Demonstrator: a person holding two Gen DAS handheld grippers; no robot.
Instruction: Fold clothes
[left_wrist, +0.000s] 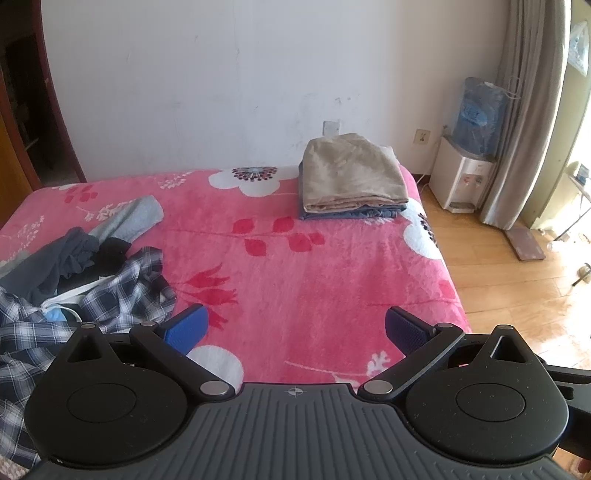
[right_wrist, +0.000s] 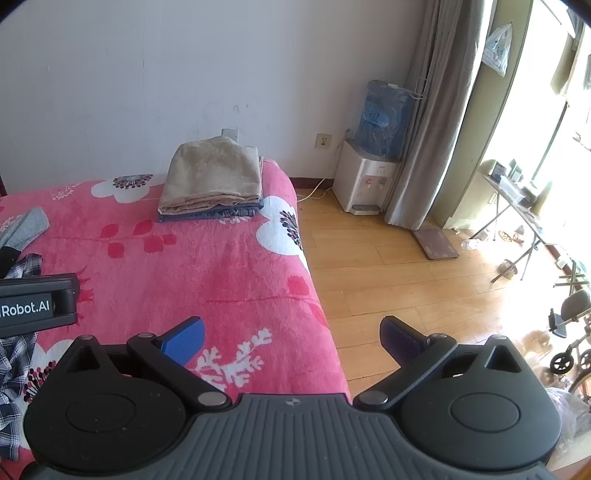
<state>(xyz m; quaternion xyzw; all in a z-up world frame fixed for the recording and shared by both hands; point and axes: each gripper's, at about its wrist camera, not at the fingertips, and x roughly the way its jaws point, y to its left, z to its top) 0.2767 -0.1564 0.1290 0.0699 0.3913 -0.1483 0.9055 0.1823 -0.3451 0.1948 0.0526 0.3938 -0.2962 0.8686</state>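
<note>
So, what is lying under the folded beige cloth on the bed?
Under the folded beige cloth lies a folded blue garment, probably denim; only its front edge shows. Below that is the pink floral blanket. Whether more items hide between them cannot be seen.

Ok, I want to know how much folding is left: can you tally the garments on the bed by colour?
beige garment, folded: 1
blue garment, folded under it: 1
light grey garment, loose: 1
dark navy garment, loose: 1
plaid shirt, loose: 1
Total: 5 that can be told apart; the loose pile may hide more.
</note>
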